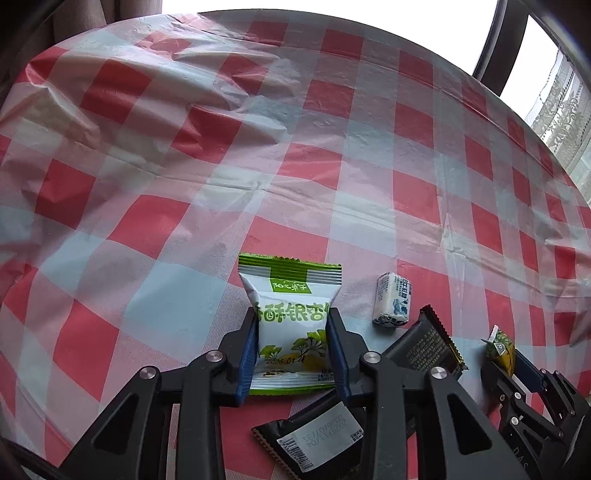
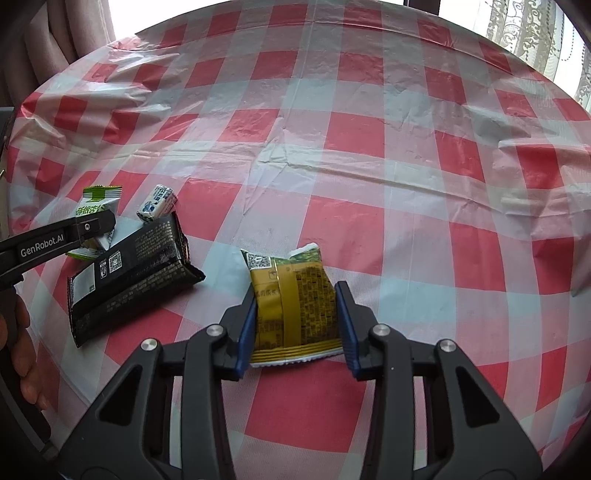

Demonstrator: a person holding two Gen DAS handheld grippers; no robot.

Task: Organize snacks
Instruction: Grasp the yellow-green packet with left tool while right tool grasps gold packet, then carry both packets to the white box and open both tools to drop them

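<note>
My left gripper is shut on a green-and-white snack packet, its blue pads pressing both sides of the pouch. Just right of it lie a small white-and-blue candy and a long black packet that runs under my right finger. In the right wrist view, my right gripper is shut on a yellow snack packet with a torn top edge. That view also shows the black packet, the candy and the left gripper at the left.
A wrinkled red-and-white checked plastic tablecloth covers the round table. Its far edge curves along the top, with pink curtains at the left and lace curtains at the right. A hand shows at the left edge.
</note>
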